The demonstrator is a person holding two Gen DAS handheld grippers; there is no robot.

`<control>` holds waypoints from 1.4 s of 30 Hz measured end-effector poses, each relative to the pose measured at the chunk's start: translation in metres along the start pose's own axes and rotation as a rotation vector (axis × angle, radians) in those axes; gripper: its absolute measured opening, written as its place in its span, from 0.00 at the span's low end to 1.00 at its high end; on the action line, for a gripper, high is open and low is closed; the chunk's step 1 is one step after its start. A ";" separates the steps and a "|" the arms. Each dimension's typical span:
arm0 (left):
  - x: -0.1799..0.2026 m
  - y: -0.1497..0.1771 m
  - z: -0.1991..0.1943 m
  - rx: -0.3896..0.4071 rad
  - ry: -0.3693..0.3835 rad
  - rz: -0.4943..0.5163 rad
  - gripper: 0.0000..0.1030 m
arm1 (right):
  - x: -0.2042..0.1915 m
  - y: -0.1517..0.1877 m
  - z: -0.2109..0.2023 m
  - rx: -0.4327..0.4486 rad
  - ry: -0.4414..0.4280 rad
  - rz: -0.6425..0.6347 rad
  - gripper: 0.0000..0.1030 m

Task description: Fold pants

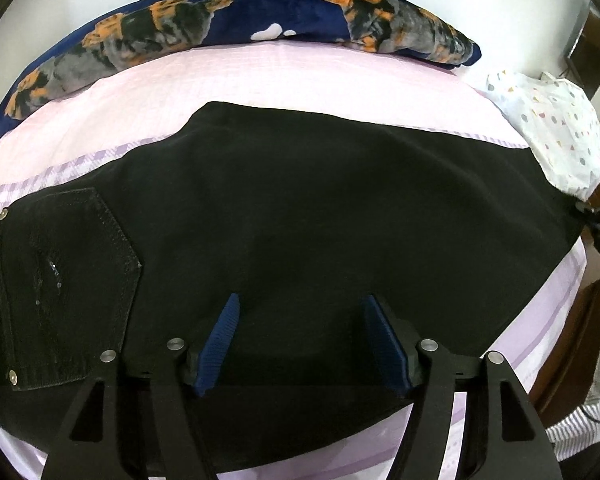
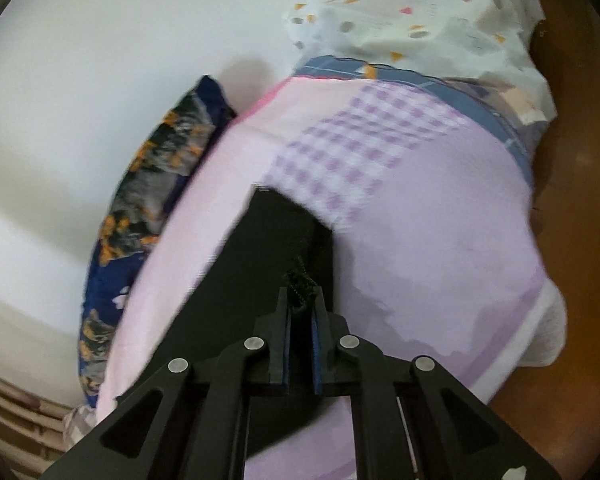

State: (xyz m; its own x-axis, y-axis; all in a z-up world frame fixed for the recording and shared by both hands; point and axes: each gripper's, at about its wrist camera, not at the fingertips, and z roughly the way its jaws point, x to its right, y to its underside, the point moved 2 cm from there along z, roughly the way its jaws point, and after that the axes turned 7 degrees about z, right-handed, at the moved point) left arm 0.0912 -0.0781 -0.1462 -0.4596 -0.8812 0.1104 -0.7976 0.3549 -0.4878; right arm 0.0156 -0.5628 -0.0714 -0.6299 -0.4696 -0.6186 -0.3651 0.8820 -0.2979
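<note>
Black pants (image 1: 300, 208) lie flat across the pink and lilac bed sheet (image 1: 260, 80), with a back pocket (image 1: 72, 280) at the left. My left gripper (image 1: 300, 308) is open just above the pants, blue pads wide apart, holding nothing. In the right wrist view my right gripper (image 2: 301, 296) is shut on the frayed hem end of a pant leg (image 2: 276, 248), lifted a little over the sheet (image 2: 420, 220).
A navy blanket with orange and grey print (image 1: 180, 24) lies along the far edge of the bed by the white wall. A white spotted cloth (image 1: 552, 128) sits at the right bed corner. Brown wooden floor (image 2: 580, 200) lies beyond the bed's edge.
</note>
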 end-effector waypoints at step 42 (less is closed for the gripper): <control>-0.078 0.008 -0.072 0.190 0.135 -0.256 0.65 | -0.222 0.298 0.073 -0.773 -0.209 -0.765 0.29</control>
State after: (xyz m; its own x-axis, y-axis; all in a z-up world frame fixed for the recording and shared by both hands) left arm 0.0929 0.0158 -0.0961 -0.3113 -0.8805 0.3576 -0.8124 0.0514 -0.5808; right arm 0.0969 -0.1930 -0.0755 0.0461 -0.8005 -0.5975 -0.9842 0.0660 -0.1643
